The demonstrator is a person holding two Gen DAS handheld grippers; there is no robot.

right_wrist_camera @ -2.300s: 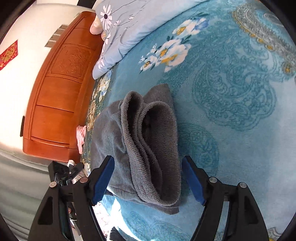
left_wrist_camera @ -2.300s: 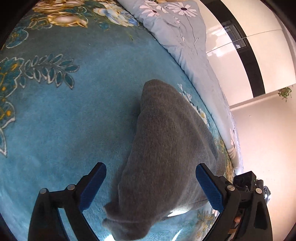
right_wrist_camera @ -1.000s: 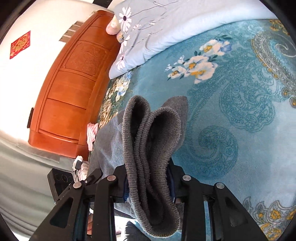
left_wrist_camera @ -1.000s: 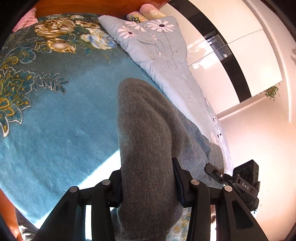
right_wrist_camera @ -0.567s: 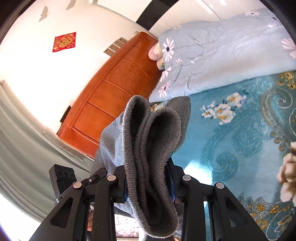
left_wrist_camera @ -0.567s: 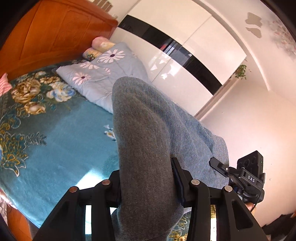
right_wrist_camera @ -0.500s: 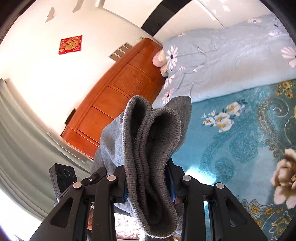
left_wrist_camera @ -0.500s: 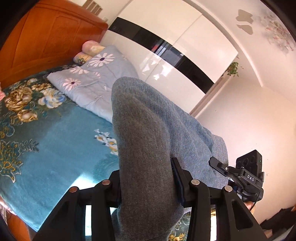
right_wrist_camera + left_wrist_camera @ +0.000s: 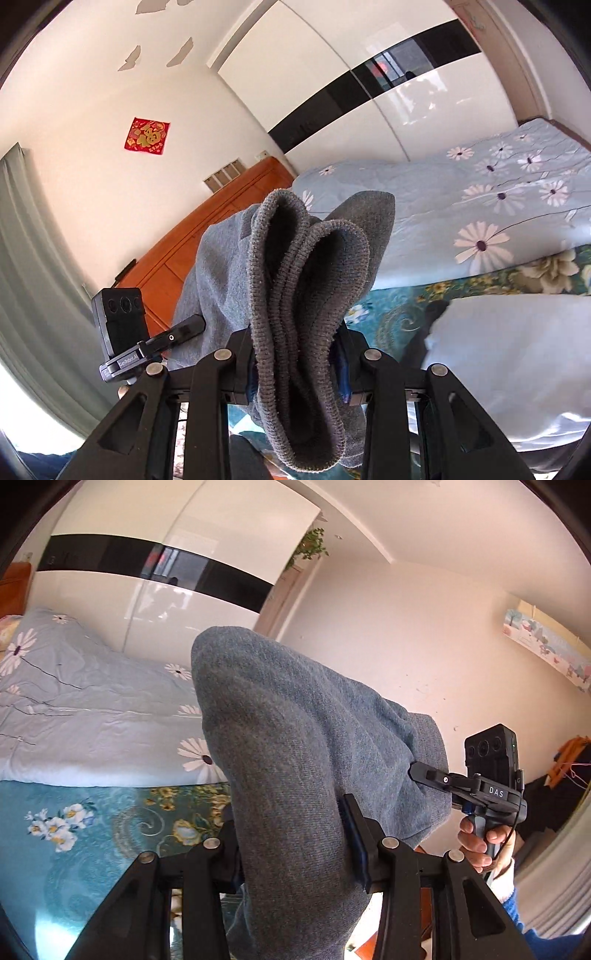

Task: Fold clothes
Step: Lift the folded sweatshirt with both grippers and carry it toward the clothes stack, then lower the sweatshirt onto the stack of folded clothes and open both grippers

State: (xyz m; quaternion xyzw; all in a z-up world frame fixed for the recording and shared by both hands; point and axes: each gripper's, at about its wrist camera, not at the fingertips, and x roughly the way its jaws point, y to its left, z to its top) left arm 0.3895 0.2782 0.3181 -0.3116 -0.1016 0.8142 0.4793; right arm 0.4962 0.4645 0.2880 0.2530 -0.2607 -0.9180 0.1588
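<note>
Since a couple secs ago: gray sweater (image 9: 295, 760) went from lying on the bed (image 9: 55, 849) to lifted clear, both my claws clamped on it.

Left gripper (image 9: 291, 845) pinches the smooth end, right gripper (image 9: 295, 354) the bunched ribbed hem. Looks folded up already; prob. left: carry it over & set it down w/o it unrolling.

"DAS" on right tongs (image 9: 436, 779); "GenRobot.AI" on left tongs (image 9: 184, 328)
</note>
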